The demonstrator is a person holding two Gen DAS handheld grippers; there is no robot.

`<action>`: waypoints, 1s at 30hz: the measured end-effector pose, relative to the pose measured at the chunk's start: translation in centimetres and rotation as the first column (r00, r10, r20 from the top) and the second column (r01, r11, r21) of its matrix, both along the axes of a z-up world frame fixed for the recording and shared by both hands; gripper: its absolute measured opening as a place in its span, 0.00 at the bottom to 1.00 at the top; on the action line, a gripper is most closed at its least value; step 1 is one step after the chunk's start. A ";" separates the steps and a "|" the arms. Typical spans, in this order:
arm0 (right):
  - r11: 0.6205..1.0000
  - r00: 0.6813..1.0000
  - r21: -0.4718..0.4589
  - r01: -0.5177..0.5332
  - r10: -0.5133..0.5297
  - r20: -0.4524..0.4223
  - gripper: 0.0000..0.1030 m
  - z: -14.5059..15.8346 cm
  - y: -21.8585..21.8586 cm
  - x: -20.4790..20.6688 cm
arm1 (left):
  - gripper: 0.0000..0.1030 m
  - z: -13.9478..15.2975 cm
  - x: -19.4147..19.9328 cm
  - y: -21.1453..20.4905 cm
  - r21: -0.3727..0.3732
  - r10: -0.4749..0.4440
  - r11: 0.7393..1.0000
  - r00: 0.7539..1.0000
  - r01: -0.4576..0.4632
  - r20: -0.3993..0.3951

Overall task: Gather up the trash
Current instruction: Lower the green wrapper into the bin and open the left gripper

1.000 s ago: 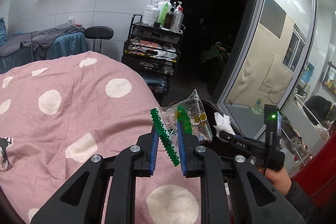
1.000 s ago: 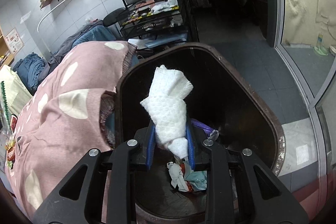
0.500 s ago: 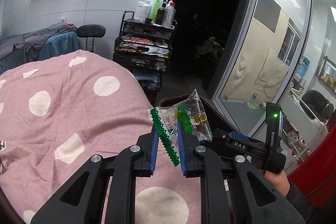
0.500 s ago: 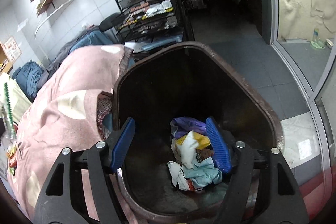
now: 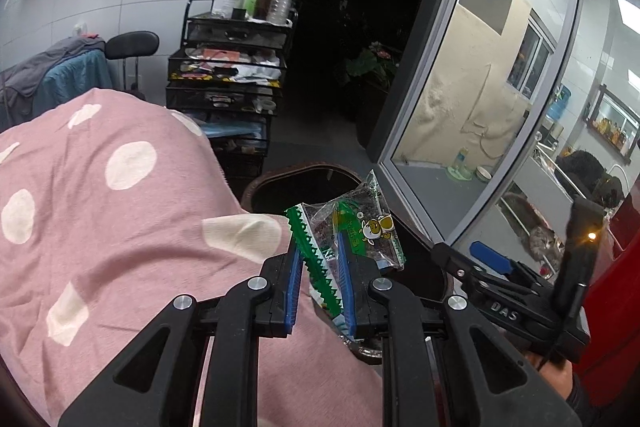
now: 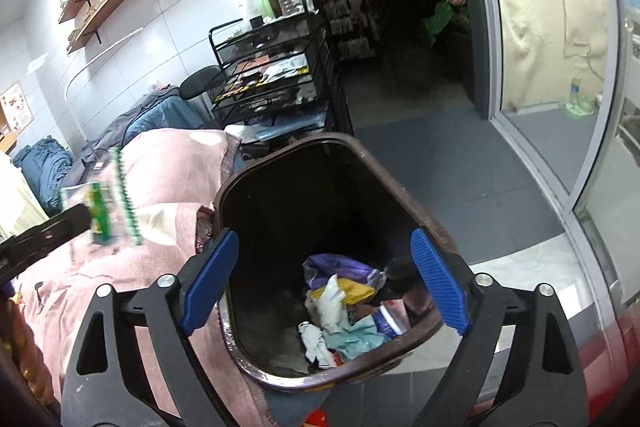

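The right tool (image 6: 324,283) is opening over the bin (image 6: 436,231) with nothing between its jaws; the tissue it was gripping a second ago is gone, so that piece looks binned. The left tool (image 5: 320,283) is gripping a green snack wrapper (image 5: 344,231), its long axis tilting up toward the bin.

Layout around the trash bin (image 6: 436,235)

Blanket (image 6: 168,167) lies left of the bin; wire cart (image 6: 272,75) stands behind it; glass door (image 6: 560,67) right; crumpled trash (image 6: 340,311) inside.
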State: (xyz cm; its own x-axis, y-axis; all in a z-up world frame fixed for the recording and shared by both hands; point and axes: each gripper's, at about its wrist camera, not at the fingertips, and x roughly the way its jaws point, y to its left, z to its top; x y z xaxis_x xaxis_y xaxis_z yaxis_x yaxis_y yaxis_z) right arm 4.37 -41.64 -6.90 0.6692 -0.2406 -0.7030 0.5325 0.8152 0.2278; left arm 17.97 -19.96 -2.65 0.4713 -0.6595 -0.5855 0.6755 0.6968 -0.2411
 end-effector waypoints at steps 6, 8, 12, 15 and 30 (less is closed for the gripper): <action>0.999 0.999 0.002 0.040 -0.040 -0.002 0.88 0.4 -0.9 -1.2 | 0.17 -0.8 0.8 -2.3 0.059 -0.027 0.998 1.000 0.028 -0.015; 0.999 0.999 0.004 0.054 -0.054 0.002 0.88 0.5 -1.2 -1.6 | 0.17 -1.0 1.0 -2.8 0.072 -0.037 0.997 0.999 0.038 -0.021; 0.997 0.997 0.004 0.074 -0.074 0.004 0.89 0.6 -1.6 -2.2 | 0.17 -1.4 1.1 -4.2 0.104 -0.059 0.993 0.998 0.061 -0.022; 0.996 0.996 -0.003 0.085 -0.085 0.006 0.89 0.6 -1.7 -2.3 | 0.17 -1.8 1.3 -5.2 0.128 -0.071 0.989 0.997 0.074 -0.028; 0.993 0.993 -0.011 0.115 -0.115 0.012 0.90 1.0 -2.8 -3.4 | 0.22 -4.1 2.0 -9.1 0.239 -0.091 0.965 0.993 0.107 -0.074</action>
State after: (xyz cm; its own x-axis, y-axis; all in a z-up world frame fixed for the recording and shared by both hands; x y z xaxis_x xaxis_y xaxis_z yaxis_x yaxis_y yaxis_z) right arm 0.94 -44.41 -5.94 0.6447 -0.3247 -0.6920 0.6202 0.7514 0.2252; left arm 19.98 -29.05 -6.72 0.3687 -0.5361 -0.7594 0.7331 0.6700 -0.1171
